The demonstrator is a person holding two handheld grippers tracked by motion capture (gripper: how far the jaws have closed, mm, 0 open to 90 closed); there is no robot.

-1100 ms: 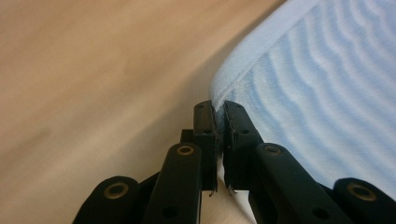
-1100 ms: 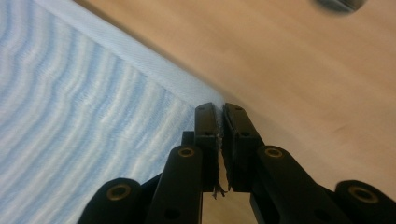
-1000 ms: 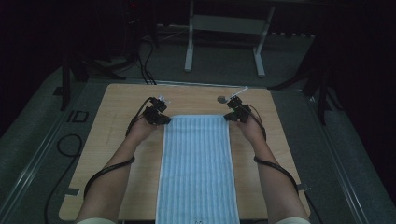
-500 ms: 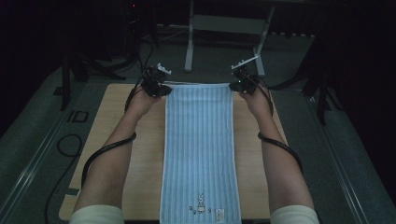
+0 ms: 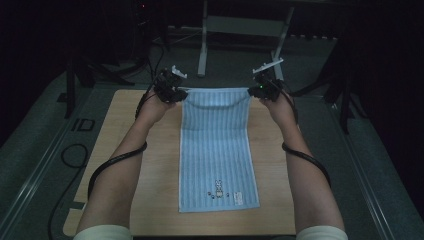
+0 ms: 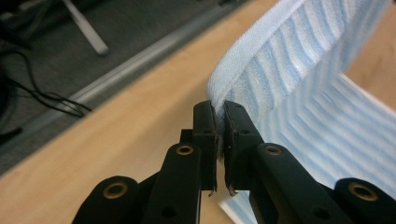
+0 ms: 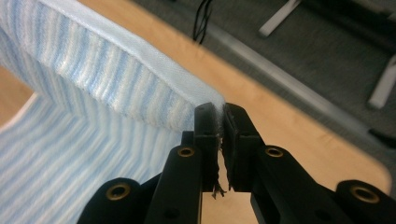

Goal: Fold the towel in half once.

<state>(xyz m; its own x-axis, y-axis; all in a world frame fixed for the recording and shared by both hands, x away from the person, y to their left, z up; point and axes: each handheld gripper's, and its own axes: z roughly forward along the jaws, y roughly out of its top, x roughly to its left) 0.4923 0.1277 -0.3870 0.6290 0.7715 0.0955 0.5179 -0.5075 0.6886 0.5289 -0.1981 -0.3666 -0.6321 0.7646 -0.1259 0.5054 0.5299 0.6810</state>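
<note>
Both forearms reach forward from the near edge, spread apart and roughly parallel; the left tongs (image 5: pixel 176 89) sit at the far left, the right tongs (image 5: pixel 256 89) at the far right — level with each other, raised; each pair's jaws are pinched nearly together on cloth, cables trailing back along the arms.

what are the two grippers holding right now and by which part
Both hold the blue striped towel: the left gripper pinches its far left corner, the right gripper its far right corner, lifting the far edge off the table.

overhead view facing forward, two close tool views, shared towel (image 5: pixel 218 150)
</note>
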